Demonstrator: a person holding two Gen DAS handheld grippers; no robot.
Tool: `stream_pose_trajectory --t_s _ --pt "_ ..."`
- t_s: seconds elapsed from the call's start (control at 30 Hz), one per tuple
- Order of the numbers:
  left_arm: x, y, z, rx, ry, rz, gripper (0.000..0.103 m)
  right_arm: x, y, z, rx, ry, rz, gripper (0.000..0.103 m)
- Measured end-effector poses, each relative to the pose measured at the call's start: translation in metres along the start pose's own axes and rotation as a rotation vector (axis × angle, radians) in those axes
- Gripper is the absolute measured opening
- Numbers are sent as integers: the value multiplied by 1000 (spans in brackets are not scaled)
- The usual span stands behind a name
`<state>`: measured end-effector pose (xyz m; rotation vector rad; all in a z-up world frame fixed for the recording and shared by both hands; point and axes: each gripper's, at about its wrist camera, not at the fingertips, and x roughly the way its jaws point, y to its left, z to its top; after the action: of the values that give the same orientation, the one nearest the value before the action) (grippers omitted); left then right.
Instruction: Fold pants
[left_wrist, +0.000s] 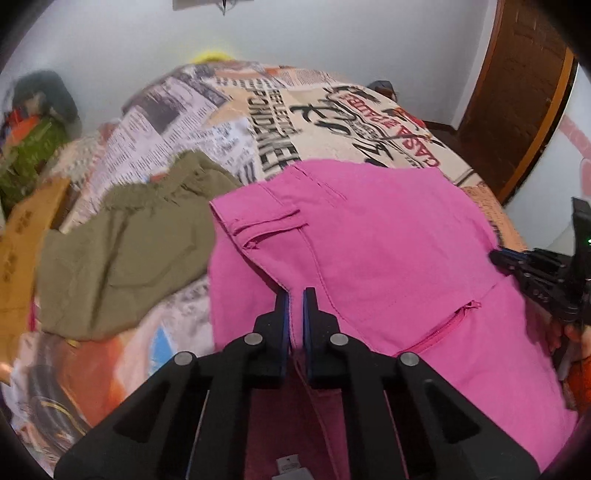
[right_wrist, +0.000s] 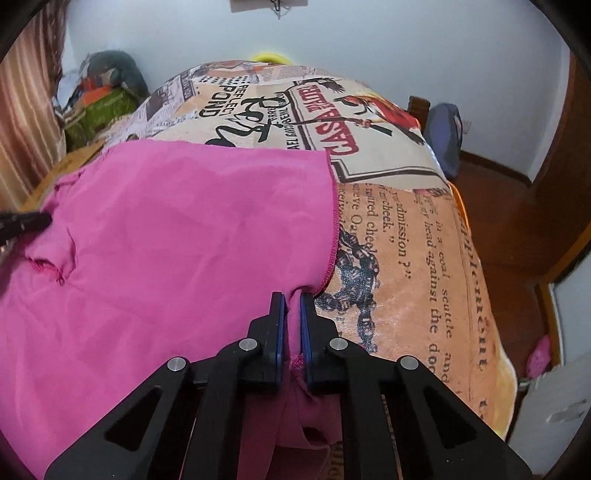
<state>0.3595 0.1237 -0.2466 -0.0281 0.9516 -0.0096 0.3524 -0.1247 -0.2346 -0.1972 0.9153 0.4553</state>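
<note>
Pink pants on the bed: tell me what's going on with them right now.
A person is working with two handheld grippers on the pink pants, spread over a bed with a newsprint-patterned blanket. The left gripper is shut on the fabric near the zipper end, and the right gripper is shut on a hemmed edge. Olive green pants lie beside them, untouched.

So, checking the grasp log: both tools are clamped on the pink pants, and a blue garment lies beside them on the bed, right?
Not blue: the left wrist view shows an olive-green garment beside the pink fabric pants. Both the left tool and right tool are clamped on them.
</note>
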Motion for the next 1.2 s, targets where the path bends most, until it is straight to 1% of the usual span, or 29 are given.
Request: stream_pose_trajectory --t_s 0.07,0.1,0.17,0.27,0.33,0.37,0.43,0.47,0.5,0.53,0.6,0.67,0.7,0.73,0.77,0.8,0.83,0.93,1.07,1.2 --pt "3 -1 2 29 8 48 6 1 0 1 -7 2 -15 7" --pt "7 1 2 37 25 61 6 1 1 1 -11 4 -22 7" --pt "12 6 1 33 45 44 6 3 2 2 -18 13 -31 7" --pt "10 4 2 65 58 52 6 3 5 4 -37 32 -45 8" --pt "3 5 1 68 54 46 8 0 3 7 -23 55 -29 9" --pt "-1 7 1 65 55 35 11 -4 1 7 -18 59 -25 10" --pt "-10 10 3 65 55 32 18 -15 -2 11 -13 45 -27 17" --pt "-15 13 5 67 46 45 27 -22 -5 14 -8 32 -22 25" --pt "-20 16 7 68 34 60 38 -30 -7 18 -2 13 -13 33" --pt "-24 19 10 68 19 71 42 -36 -8 21 4 -6 -7 35" --pt "-32 27 18 63 -12 87 56 -50 -12 31 18 -50 10 38" --pt "-35 34 26 57 -29 91 64 -58 -16 45 33 -82 27 40" --pt "-35 38 31 54 -38 91 67 -60 -18 51 40 -97 30 43" --pt "-34 41 36 51 -42 92 68 -60 -19 56 42 -110 28 47" --pt "-32 45 40 46 -44 92 68 -60 -19 64 41 -126 16 54" --pt "-28 49 45 38 -41 91 68 -58 -19 69 36 -138 8 57" --pt "-24 52 48 32 -39 91 68 -54 -19 76 19 -145 12 57" --pt "-5 59 59 23 -25 97 68 -35 -20 90 3 -127 18 57" --pt "27 62 66 7 22 48 68 -3 -21 100 -10 -85 17 58" --pt "60 62 66 4 75 24 68 35 -24 104 -18 -37 27 57"
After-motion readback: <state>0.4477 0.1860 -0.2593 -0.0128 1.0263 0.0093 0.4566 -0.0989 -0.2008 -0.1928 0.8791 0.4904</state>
